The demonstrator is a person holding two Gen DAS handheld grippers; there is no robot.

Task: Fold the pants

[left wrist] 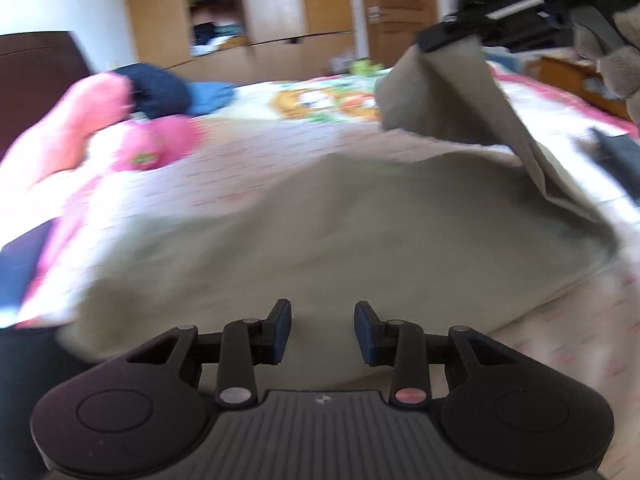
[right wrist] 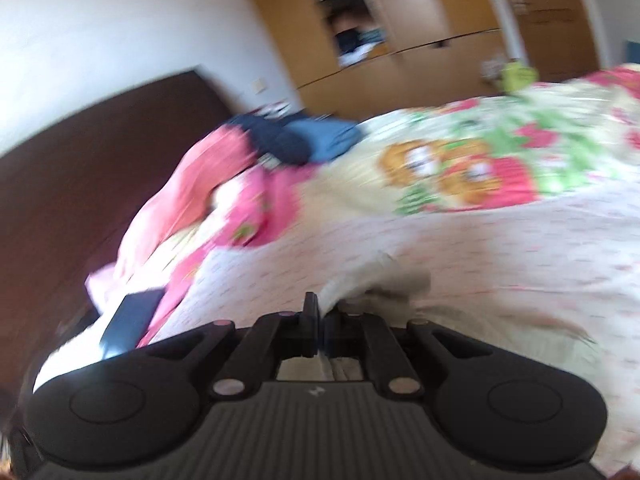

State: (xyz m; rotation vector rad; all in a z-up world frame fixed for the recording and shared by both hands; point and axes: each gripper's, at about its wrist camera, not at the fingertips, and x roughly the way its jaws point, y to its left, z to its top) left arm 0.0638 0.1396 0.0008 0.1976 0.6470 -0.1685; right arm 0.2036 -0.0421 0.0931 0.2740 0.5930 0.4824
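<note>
Your left gripper (left wrist: 322,330) hung spread, empty, above the beige cloth pants (left wrist: 280,232); your right gripper (right wrist: 320,330) pinched their lifted edge, which could slip and spoil the fold.

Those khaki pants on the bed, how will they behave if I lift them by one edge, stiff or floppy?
Probably floppy: where the right gripper pinches the khaki pants, the raised part drapes and folds down. Likely light, since a small pinch lifts that flap. The rest lying on the bedspread will probably trail and bunch rather than rise together.
</note>
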